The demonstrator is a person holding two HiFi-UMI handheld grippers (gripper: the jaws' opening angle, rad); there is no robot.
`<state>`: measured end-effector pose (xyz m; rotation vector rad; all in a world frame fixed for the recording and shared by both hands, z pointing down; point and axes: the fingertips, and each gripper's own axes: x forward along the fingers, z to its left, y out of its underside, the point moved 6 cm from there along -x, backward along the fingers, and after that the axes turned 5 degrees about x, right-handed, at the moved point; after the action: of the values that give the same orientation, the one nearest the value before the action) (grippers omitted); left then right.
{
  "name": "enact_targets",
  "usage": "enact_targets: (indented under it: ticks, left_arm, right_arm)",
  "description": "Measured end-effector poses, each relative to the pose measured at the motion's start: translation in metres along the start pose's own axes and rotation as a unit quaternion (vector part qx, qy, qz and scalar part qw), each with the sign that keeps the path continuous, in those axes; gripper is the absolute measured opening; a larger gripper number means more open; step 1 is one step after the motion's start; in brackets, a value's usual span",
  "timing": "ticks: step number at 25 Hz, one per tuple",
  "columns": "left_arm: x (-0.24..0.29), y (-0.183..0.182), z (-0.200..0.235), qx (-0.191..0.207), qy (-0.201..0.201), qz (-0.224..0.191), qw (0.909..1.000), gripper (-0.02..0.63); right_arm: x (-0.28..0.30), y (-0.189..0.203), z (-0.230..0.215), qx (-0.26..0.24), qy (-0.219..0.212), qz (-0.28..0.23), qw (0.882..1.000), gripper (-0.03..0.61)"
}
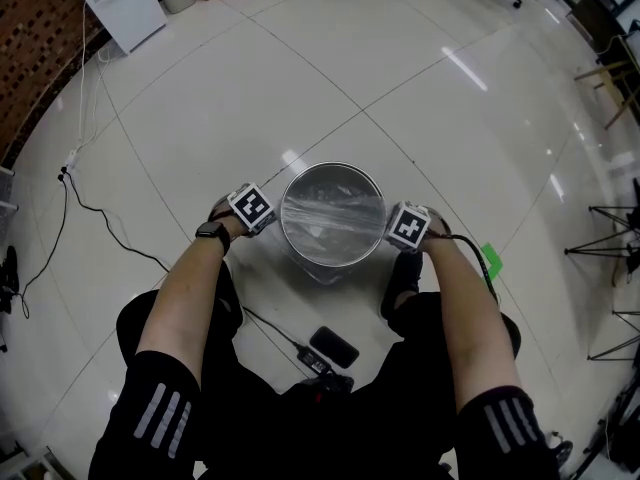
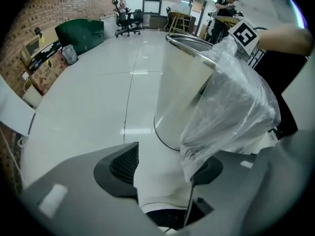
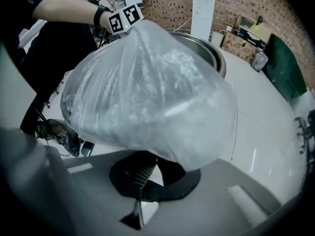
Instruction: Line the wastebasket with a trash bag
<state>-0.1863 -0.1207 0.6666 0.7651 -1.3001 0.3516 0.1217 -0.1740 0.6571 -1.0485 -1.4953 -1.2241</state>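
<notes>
Because a liner only stays put once its mouth is folded over the rim, the person works from opposite sides of the wastebasket (image 2: 179, 87), which stands upright on the floor (image 1: 200, 118), well in from its brick-walled edge and just in front of the person's knees. The clear trash bag (image 3: 147, 92) lies stretched across the open top, and slack film billows down the outside of the wall. The right hand-held gripper (image 3: 142, 181) has its jaws together, apparently pinching the bag's edge, likely to keep the film taut on that side. The left hand-held gripper (image 2: 165, 173) points steeply down beside the opposite wall with its jaws wide apart. A loose fold of bag hangs against one pad but is not clamped, so I judge it is placed for a fresh bite lower down.
</notes>
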Motion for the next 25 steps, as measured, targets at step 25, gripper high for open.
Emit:
enact_targets:
  ticks: [25]
  left_arm:
    - [-0.115,-0.012,-0.052,0.126,0.128,-0.005,0.9838,0.261]
  right_arm:
    - [-0.137,0.057,0.011,0.025,-0.111,0.020,0.993,0.217]
